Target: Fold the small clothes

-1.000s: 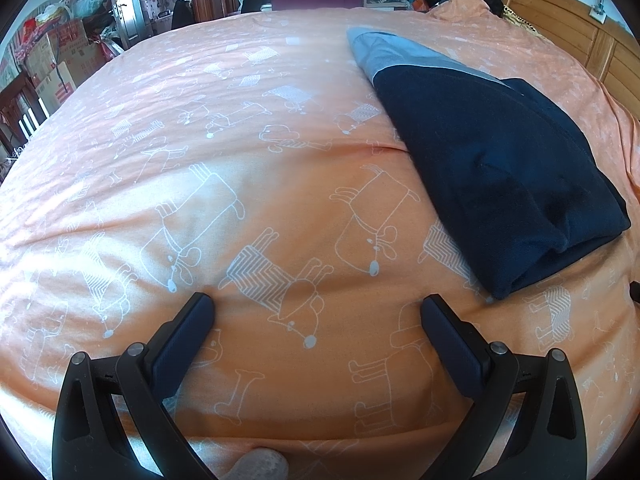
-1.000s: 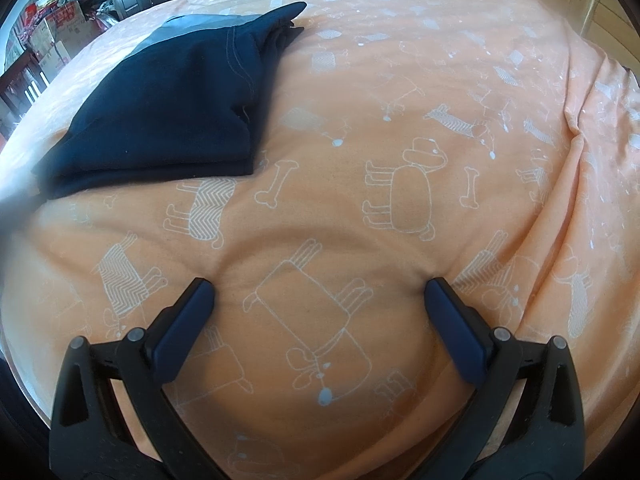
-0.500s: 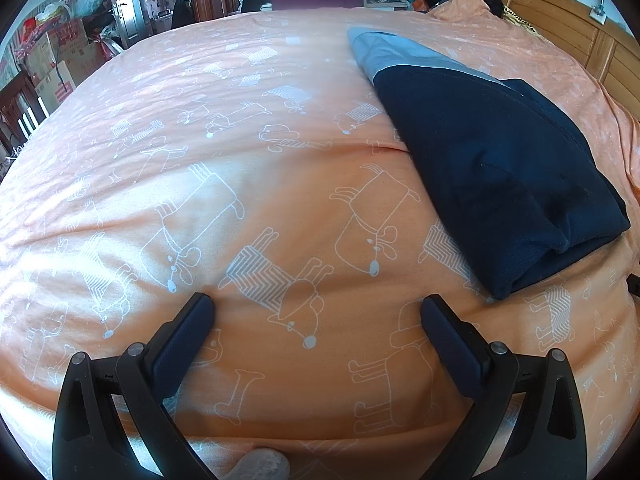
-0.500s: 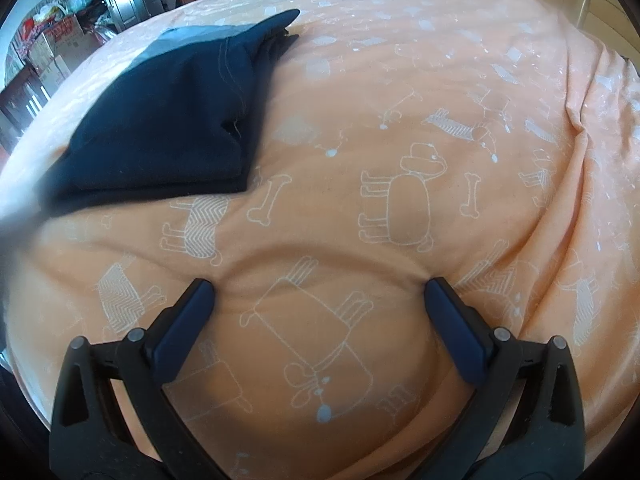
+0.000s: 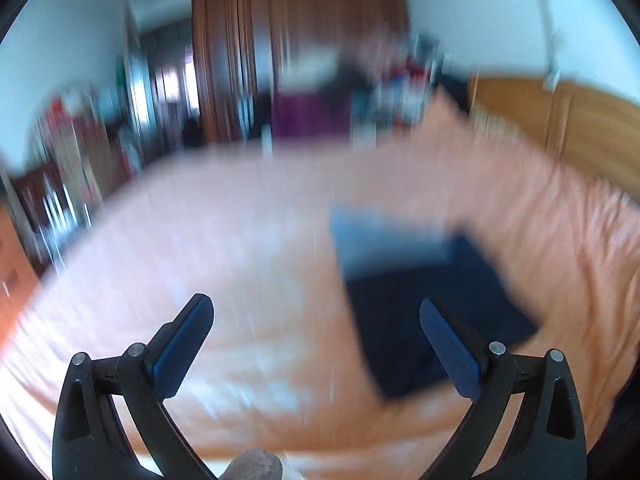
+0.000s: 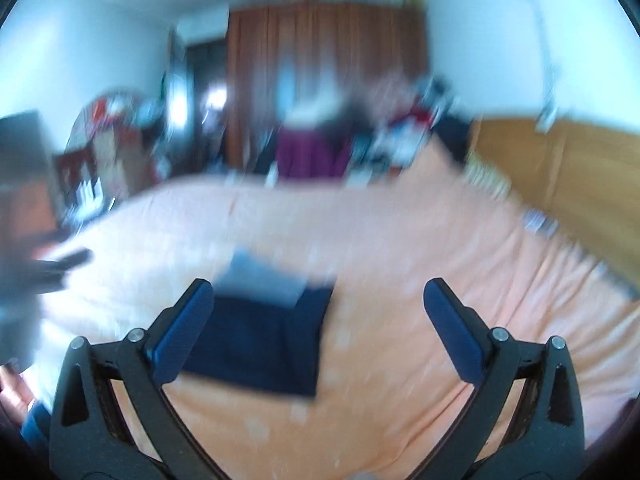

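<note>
Both views are blurred. The left gripper (image 5: 316, 320) hangs above the bed (image 5: 248, 264), jaws wide and empty. The folded navy garment (image 5: 424, 312) lies flat on the bed between the grippers. The right gripper (image 6: 318, 304) is likewise spread wide, holding nothing.

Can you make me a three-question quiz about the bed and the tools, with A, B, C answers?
1. Where does the folded garment lie?
A. on the orange bedspread
B. on the floor
C. on a chair

2. What colour is most of the garment?
A. red
B. dark navy
C. yellow

3. How are the left tool and the right tool?
A. both open and empty
B. both shut on the garment
C. one open, one shut

Answers: 1 A, it rests flat on the bedspread in both views. 2 B, it is dark navy with a lighter blue band at one end. 3 A, each tool's fingers stand wide apart with nothing between them.
</note>
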Available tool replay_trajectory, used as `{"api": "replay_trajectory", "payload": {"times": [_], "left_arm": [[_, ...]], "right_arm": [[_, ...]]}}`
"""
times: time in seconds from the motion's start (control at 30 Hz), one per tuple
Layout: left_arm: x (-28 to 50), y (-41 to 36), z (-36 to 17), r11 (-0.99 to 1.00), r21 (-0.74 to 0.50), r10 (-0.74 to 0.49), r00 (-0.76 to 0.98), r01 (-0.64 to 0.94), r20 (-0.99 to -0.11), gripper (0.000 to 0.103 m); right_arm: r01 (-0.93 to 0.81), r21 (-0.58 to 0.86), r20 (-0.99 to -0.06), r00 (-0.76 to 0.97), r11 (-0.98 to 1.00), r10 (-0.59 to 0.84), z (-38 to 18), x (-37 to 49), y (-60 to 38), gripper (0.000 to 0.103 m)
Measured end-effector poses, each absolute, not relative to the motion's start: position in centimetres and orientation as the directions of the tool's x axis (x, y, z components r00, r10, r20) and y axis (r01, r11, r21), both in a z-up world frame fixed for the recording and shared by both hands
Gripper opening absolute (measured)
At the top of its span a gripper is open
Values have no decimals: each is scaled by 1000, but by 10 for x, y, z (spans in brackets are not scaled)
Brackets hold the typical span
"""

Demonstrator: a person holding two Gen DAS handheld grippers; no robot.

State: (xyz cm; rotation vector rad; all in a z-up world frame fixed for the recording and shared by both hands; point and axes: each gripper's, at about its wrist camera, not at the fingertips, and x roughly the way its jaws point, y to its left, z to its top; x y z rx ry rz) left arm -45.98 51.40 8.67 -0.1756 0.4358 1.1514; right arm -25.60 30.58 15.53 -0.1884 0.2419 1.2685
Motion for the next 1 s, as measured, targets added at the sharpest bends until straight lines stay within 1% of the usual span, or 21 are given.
{"api": "replay_trajectory", "payload": {"times": [0.03,0.07,0.1,0.13,0.17,0.23,0.3,0.4,0.53,0.57,0.67,0.77,0.87,1.0], "left_arm": [[-463,491,118,393,101,882,344,-914,-321,103],[-469,460,154,379,85,914,359,-922,-187,103],[-474,445,170,386,58,918,377,-921,-123,103],[-480,424,189,438,3,898,437,-899,-49,103],[-483,415,199,498,-37,866,499,-866,-36,103],[-480,408,209,550,-61,830,553,-833,-69,103],[-472,403,210,538,-42,835,540,-842,-106,103],[-468,408,204,552,-90,813,559,-829,-161,103],[-466,421,190,493,-124,828,508,-861,-237,103],[-466,427,184,482,-137,828,501,-866,-253,103],[-458,435,170,441,-99,841,449,-892,-303,103],[-457,436,162,422,-84,846,426,-903,-321,103],[-456,435,158,409,-85,851,414,-908,-324,103],[-457,428,157,402,-81,856,406,-912,-319,103]], "right_arm": [[-940,6,-240,330,341,913,167,-263,297,103],[-932,27,-229,346,362,910,172,-265,295,103],[-937,59,-247,321,345,914,174,-268,297,103],[-954,103,-303,240,282,922,173,-270,305,103],[-960,123,-339,198,252,920,170,-272,311,103],[-964,83,-403,198,251,893,162,-284,326,103],[-968,51,-433,201,246,879,157,-296,334,103],[-968,70,-490,177,241,853,149,-301,336,103],[-958,45,-570,207,282,795,137,-305,348,103],[-957,42,-577,210,286,789,136,-307,345,103],[-956,34,-599,215,293,771,135,-312,345,103],[-954,32,-611,219,299,761,131,-312,346,103],[-951,41,-632,213,306,745,125,-310,352,103],[-952,30,-638,216,305,739,123,-310,354,103]]}}
